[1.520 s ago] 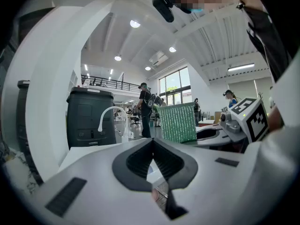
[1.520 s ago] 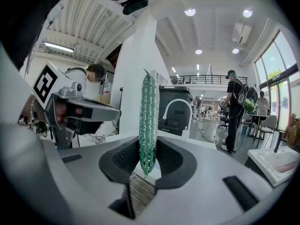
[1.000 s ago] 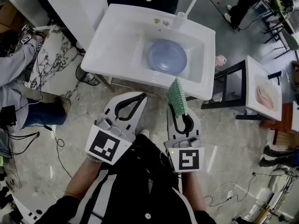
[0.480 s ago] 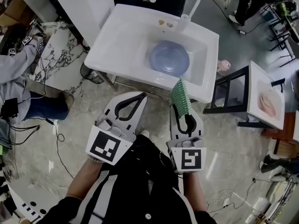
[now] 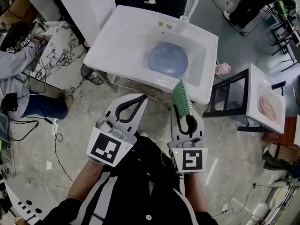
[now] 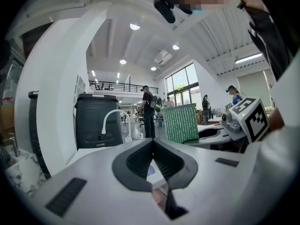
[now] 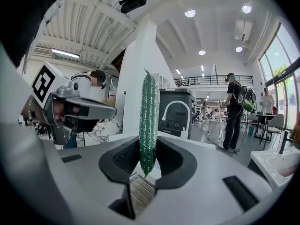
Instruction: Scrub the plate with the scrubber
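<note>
Left gripper (image 5: 142,97) is clenched, pads pressed flat together with nothing between them; its own view (image 6: 152,143) shows the closed seam plainly. Right gripper (image 5: 182,112) is grasping the scrubber (image 5: 180,96) — a green, bristly pad, pinched at its lower end and standing upright above the jaws. In the right gripper view (image 7: 149,159) the scrubber (image 7: 149,118) shows edge-on, a narrow green strip rising from between the pads; from the left gripper view I see its broad face (image 6: 180,123). Both grippers are held side by side in front of me, over the marbled floor and short of the sink (image 5: 117,40), touching nothing there. The plate (image 5: 168,59) is bluish and round, and it lies flat in the sink basin, well apart from the scrubber and from both jaws. The white arched faucet (image 5: 183,18) stands at the sink's far rim, beyond the plate. Just right of the sink there is a dark-framed stand (image 5: 232,90), then a small white table (image 5: 276,121) with a pink thing (image 5: 266,104) on it. Another small pink object (image 5: 222,69) sits on the floor near the sink's right corner. At the left edge a seated person's grey sleeve (image 5: 14,64) shows beside a marble-patterned top (image 5: 58,55) — cables trail on the floor below.
</note>
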### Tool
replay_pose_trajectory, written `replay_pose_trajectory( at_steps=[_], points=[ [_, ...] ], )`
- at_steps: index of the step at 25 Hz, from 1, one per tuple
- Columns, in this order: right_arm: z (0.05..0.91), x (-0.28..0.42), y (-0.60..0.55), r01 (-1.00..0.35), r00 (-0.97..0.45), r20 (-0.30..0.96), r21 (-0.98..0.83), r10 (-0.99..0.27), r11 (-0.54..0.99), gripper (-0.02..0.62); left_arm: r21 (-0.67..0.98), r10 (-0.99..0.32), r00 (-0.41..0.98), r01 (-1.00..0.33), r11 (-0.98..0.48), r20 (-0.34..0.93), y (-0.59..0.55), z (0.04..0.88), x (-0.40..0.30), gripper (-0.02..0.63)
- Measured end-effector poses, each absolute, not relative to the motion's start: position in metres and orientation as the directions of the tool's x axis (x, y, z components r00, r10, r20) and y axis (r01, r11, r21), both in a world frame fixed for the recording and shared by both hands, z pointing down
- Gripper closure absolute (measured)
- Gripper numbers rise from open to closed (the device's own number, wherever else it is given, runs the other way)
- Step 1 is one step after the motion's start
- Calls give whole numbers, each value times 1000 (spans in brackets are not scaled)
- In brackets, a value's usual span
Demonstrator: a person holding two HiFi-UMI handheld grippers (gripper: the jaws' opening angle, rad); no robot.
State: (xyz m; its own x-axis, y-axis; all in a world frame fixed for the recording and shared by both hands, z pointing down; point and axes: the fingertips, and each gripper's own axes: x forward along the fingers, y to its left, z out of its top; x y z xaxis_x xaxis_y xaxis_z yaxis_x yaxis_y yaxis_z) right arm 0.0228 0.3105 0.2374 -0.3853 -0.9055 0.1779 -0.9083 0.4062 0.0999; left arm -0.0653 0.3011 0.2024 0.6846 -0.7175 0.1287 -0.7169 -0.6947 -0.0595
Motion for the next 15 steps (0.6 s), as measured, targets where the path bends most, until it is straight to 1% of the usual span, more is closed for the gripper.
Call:
replay_pose_trajectory(
  at_steps=[8, 15],
  points=[
    [238, 30, 306, -906, -390, 170, 105, -905, 410, 503, -58, -726, 676, -726, -685, 122, 298, 202, -61, 606],
    [249, 35, 292, -914, -364, 221, 99, -905, 393, 503, -50, -715, 688, -715, -697, 129, 279, 208, -55, 606]
  ],
)
